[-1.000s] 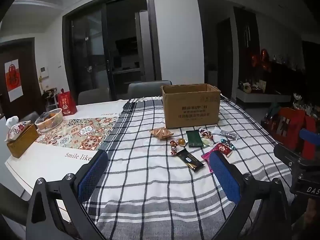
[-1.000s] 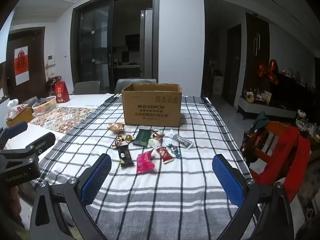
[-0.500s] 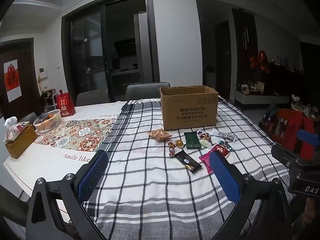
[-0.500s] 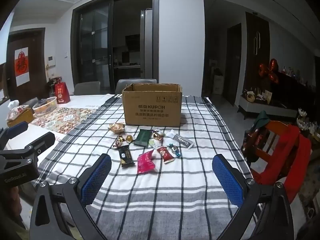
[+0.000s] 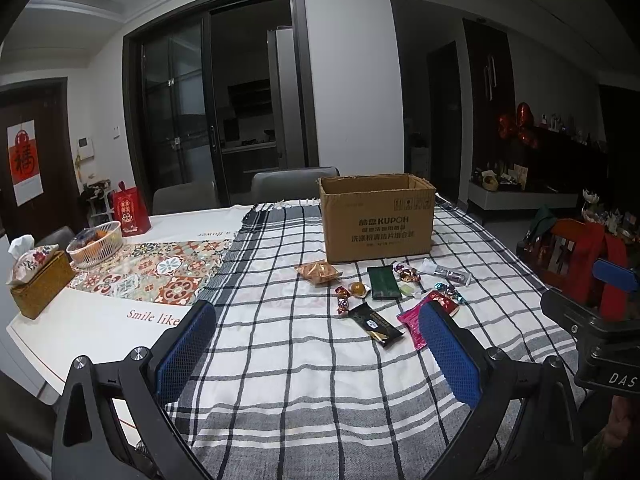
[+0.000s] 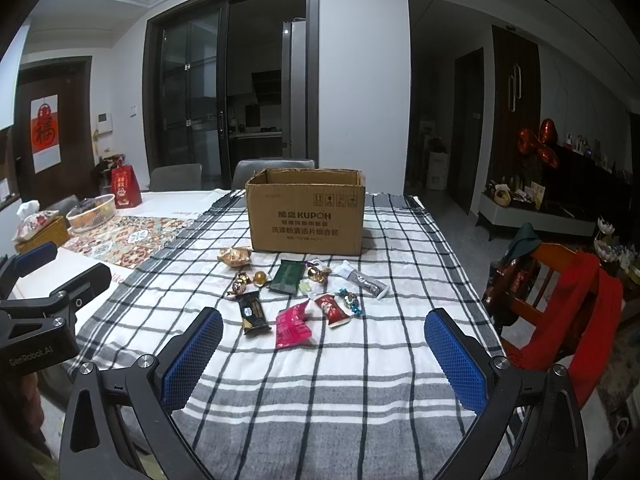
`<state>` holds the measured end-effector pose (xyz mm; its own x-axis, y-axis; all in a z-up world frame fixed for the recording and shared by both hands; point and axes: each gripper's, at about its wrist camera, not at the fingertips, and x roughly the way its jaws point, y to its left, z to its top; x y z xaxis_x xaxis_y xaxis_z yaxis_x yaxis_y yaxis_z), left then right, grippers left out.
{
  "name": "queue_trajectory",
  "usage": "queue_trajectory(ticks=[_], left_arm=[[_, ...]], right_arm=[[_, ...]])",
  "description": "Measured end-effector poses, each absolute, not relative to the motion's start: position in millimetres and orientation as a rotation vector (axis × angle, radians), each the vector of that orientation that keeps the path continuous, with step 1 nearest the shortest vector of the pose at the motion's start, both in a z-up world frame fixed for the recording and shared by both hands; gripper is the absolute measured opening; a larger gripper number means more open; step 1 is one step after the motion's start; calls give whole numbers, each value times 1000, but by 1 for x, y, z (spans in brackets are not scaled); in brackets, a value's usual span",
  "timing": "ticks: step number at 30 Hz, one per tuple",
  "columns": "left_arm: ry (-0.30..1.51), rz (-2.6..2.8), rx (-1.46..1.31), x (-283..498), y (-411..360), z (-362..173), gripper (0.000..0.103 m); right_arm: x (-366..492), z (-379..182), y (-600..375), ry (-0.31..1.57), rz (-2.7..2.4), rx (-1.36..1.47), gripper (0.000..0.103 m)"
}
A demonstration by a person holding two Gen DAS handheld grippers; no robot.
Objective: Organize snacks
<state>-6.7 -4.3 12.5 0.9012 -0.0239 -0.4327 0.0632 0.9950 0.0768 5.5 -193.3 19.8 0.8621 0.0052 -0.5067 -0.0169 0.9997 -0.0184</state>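
I am holding my left gripper (image 5: 320, 344) and right gripper (image 6: 322, 344) spread wide and empty, hovering at the near end of the checked cloth (image 6: 360, 380). The snacks (image 6: 296, 292) are lying bunched just in front of the open cardboard box (image 6: 306, 216), farther along the table. Packed so close, I am risking pinching two wrappers together or snagging cloth under the flat pink packet (image 6: 292, 324). The box's inside is hidden from me.
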Motion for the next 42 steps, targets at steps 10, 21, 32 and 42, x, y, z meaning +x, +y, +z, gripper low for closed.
queue_trajectory(ticks=[10, 21, 32, 42], left_arm=[[444, -46, 88, -8, -5, 13, 103], [442, -46, 88, -8, -4, 15, 103], [440, -47, 89, -9, -4, 15, 103], [438, -47, 89, -9, -4, 13, 103]], right_arm=[[5, 19, -194, 528, 11, -24, 102], [5, 26, -191, 527, 35, -18, 102], [6, 26, -192, 525, 34, -18, 102], [5, 25, -192, 525, 35, -17, 102]])
